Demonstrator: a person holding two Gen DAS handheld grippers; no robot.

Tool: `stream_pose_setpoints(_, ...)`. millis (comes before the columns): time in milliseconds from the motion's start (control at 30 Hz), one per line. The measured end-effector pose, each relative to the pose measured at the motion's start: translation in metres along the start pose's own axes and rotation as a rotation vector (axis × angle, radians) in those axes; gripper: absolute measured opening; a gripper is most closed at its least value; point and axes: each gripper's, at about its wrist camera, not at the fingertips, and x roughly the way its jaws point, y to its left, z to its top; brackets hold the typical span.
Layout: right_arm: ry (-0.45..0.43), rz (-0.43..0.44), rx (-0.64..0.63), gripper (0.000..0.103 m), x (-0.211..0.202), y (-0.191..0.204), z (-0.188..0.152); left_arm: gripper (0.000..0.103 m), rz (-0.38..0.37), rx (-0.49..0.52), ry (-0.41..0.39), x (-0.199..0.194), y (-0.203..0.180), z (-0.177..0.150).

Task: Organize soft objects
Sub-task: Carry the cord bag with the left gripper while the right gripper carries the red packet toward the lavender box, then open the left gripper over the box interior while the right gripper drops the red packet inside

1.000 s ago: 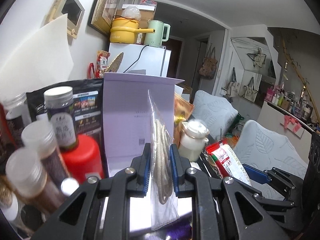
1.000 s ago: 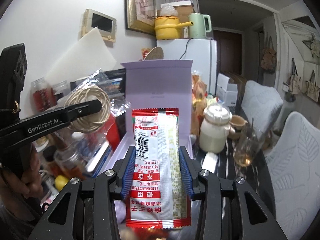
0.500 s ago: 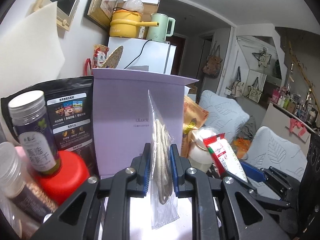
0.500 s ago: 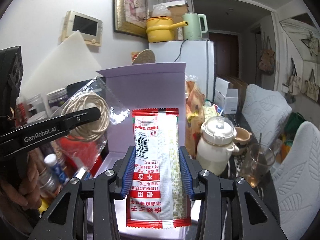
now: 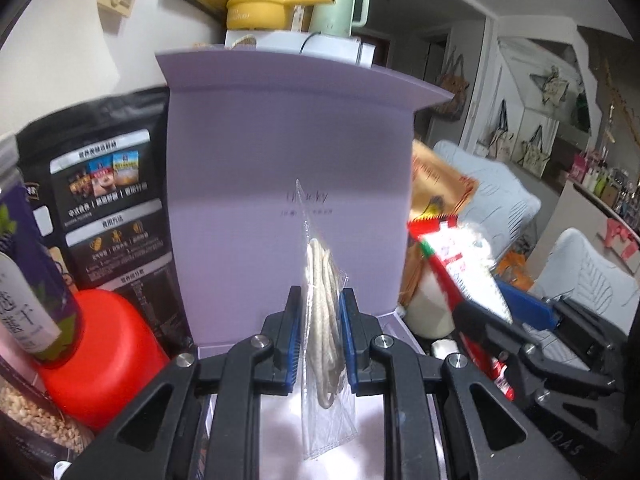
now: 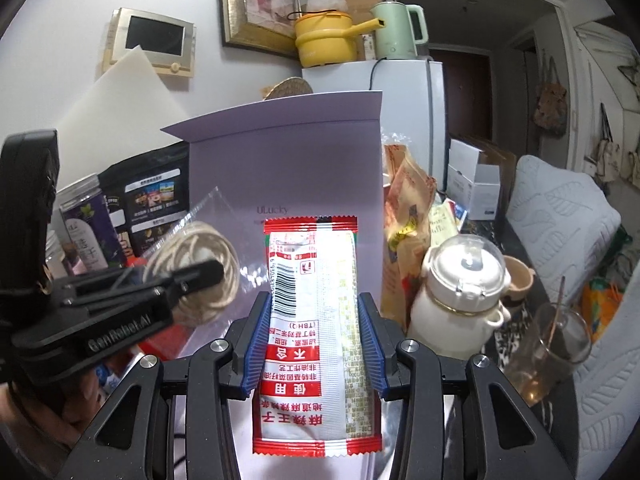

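Lilac box (image 5: 288, 168): lid standing upright at the back, tray floor below both claws showing nothing yet in either wrist view.
Snack sachet (image 6: 316, 316): above the tray, long axis along the fingers, barcode end toward the lid, red sealed end nearest the camera.
Rope coil bag (image 5: 324, 320): edge-on and upright above the tray, coil plane vertical.
Right gripper (image 6: 316, 316): clamped on the sachet's two long edges.
Left gripper (image 5: 318, 336): pinched tight on the bag.
Progress: both soft items lifted and at the box; lowering and release left, by the look of it.
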Motion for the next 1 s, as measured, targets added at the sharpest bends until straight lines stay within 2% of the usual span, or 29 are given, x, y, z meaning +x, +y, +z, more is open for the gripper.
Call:
stream_pose_setpoints(167, 0.033, 0.018, 0.017, 0.043, 0.014, -0.004, -0.002, 0.018, 0.041, 0.023, 0.018, 0.014, -0.001, 0.0)
stream_pose_setpoints(333, 0.072, 0.015, 0.023, 0.044, 0.024, -0.007, -0.008, 0.018, 0.05, 0.04, 0.052, 0.026, -0.004, -0.002)
stream_pose_setpoints(500, 0.081, -0.036, 0.02, 0.057, 0.024, -0.011, -0.01, 0.018, 0.039, 0.027, 0.126, 0.04, -0.006, -0.002)
stream_pose_setpoints(600, 0.085, -0.048, 0.02, 0.065, 0.02, -0.012, -0.008, 0.018, 0.08, 0.018, 0.157, 0.045, -0.005, -0.004)
stream_pose_setpoints(800, 0.087, -0.087, 0.021, 0.068, 0.007, -0.015, -0.007, 0.019, 0.107, 0.019, 0.152, 0.035, -0.007, -0.004)
stream_pose_setpoints(1000, 0.084, -0.096, 0.03, 0.069, -0.007, -0.015, -0.003, 0.019, 0.127, 0.041, 0.112, 0.013, -0.013, 0.001)
